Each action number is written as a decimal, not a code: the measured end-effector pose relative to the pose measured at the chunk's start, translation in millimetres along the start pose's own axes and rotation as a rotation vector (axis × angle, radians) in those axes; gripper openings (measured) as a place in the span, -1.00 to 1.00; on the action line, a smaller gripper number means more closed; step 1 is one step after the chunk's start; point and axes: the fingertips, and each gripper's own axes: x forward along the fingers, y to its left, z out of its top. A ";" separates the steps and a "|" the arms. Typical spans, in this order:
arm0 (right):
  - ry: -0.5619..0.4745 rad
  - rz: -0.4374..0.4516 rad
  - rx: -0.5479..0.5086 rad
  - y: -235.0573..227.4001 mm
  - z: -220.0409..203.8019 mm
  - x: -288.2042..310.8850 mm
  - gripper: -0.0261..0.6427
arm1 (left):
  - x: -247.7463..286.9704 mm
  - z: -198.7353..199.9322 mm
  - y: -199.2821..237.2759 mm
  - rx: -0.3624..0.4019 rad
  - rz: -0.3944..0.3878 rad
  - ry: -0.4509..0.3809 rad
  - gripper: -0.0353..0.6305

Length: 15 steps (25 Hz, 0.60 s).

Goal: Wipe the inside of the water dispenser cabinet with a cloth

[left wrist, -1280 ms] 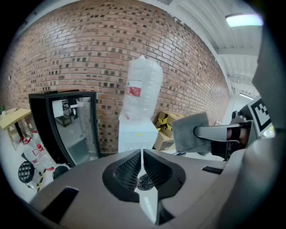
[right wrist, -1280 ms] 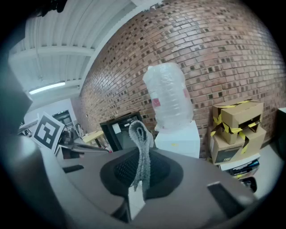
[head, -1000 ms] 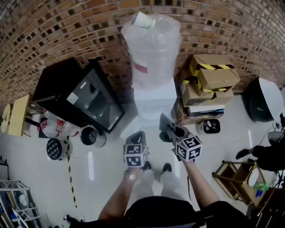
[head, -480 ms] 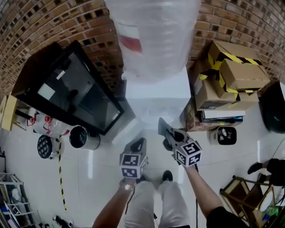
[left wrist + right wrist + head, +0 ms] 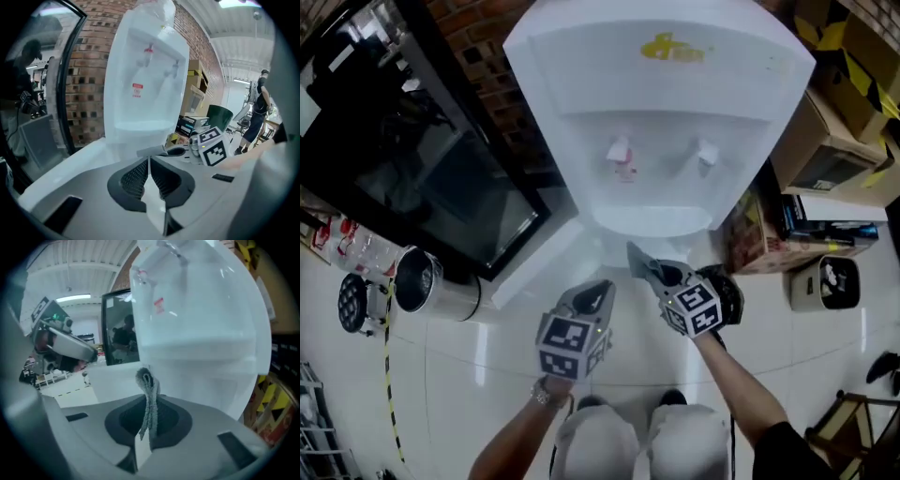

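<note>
Right gripper [image 5: 150,401] is clamped shut on cloth [image 5: 146,378]: grey, folded double, a loop sticking up past the tips, the rest pinched btw the pads. Left gripper [image 5: 148,165] is also closed, jaws tip to tip w/ nothing btw them. Both are held low in front of dispenser [image 5: 661,103], the right one nearer it, just under the ledge [image 5: 652,223] below the taps [image 5: 621,155]; neither touches it. White panel [image 5: 539,270] angling out from the dispenser's base on the left looks like the cabinet door, open. Cabinet inside isn't visible in any view; it sits under the ledge, hidden from above.

Step in hand, as I read it: get the cloth down & into the cabinet. To do it well:
- Drop lower first, since the opening sits well under the ledge.
- Go in w/ the cloth loop leading, not the jaw tips, so fabric rather than plastic meets the walls.
- Only a small bit of cloth sticks out, so press flat-on & use short strokes: back wall, then sides, then bottom.
- Keep the grip tight; the thin fold could slip out.
- Left gripper is free, prob. best used to steady the panel so it doesn't swing shut.
- Mind the black glass-front unit [image 5: 422,159] close on the left.
</note>
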 end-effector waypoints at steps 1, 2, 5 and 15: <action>-0.013 -0.040 0.012 -15.1 -11.9 17.1 -0.87 | 7.8 -13.0 6.2 0.001 -0.003 -0.006 -0.83; -0.028 -0.078 0.018 -29.0 -20.5 32.6 -0.87 | 15.0 -25.3 11.8 0.001 -0.005 -0.012 -0.83; -0.074 -0.165 -0.012 -61.1 -31.8 67.5 -0.87 | 32.3 -56.9 24.3 0.002 0.007 -0.029 -0.83; -0.206 -0.208 -0.088 -86.2 26.2 115.6 -0.87 | 46.7 -90.2 31.8 -0.087 0.054 0.004 -0.83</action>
